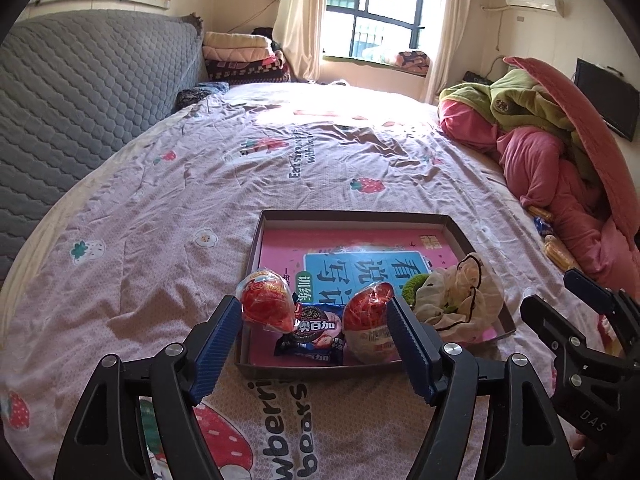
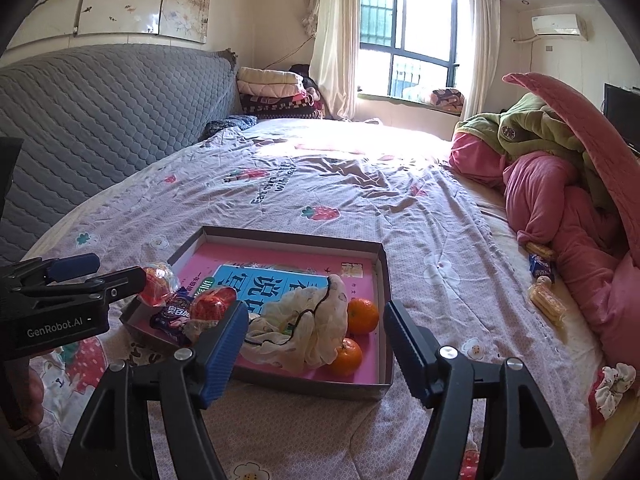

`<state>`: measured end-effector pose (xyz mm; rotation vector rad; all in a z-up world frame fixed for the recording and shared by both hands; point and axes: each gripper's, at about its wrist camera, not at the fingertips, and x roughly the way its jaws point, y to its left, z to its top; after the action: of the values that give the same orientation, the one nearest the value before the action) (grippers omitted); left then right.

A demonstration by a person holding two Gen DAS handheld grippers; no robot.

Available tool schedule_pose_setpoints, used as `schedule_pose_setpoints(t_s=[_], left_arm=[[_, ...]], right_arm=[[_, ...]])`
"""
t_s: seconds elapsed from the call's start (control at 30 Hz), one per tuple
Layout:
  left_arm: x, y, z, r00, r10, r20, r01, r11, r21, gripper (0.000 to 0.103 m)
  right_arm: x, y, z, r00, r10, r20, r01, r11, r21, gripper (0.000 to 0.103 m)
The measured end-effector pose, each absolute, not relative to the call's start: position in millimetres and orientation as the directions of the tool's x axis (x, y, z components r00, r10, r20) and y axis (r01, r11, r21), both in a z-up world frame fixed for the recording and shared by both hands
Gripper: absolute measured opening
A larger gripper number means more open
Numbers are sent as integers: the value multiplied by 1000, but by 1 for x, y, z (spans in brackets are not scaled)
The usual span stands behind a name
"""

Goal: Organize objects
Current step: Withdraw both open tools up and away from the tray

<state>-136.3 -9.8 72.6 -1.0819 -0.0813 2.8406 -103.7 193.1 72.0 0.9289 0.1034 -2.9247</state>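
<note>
While both the left gripper (image 1: pixel 316 338) & right gripper (image 2: pixel 316 342) hang wide open w/ nothing held, snacks sit in the box (image 2: pixel 385 280) on the bed; wafer packs (image 2: pixel 546 304) by the bed's right edge could slide off if nudged.

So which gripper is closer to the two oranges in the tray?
Right. The right gripper hangs open just in front of the oranges, at that end of the tray. The left gripper is open over the far end, by the wrapped snacks.
</note>
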Motion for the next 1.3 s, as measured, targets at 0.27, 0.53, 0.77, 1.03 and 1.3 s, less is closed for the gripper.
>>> schedule_pose_setpoints(t_s=[0.27, 0.53, 0.77, 1.03, 1.3], left_arm=[[-110, -6, 89, -767, 103, -633, -79, -995, -67, 77], [-84, -1, 94, -788, 86, -610, -64, -996, -58, 78], [-68, -6, 80, -789, 15, -614, 9, -999, -35, 78], [-61, -5, 61, -763, 27, -645, 4, -999, -46, 78], [-51, 3, 54, -773, 41, -633, -14, -999, -47, 78]], right_arm=[[-84, 192, 91, -836, -54, -546, 82, -996, -28, 85], [-64, 188, 99, -835, -74, -545, 102, -995, -22, 90], [-49, 192, 89, -832, -66, -550, 79, -997, 0, 90], [-39, 185, 85, -844, -51, -534, 80, -996, -31, 90], [-32, 186, 72, -855, -60, -515, 85, -996, -26, 90]])
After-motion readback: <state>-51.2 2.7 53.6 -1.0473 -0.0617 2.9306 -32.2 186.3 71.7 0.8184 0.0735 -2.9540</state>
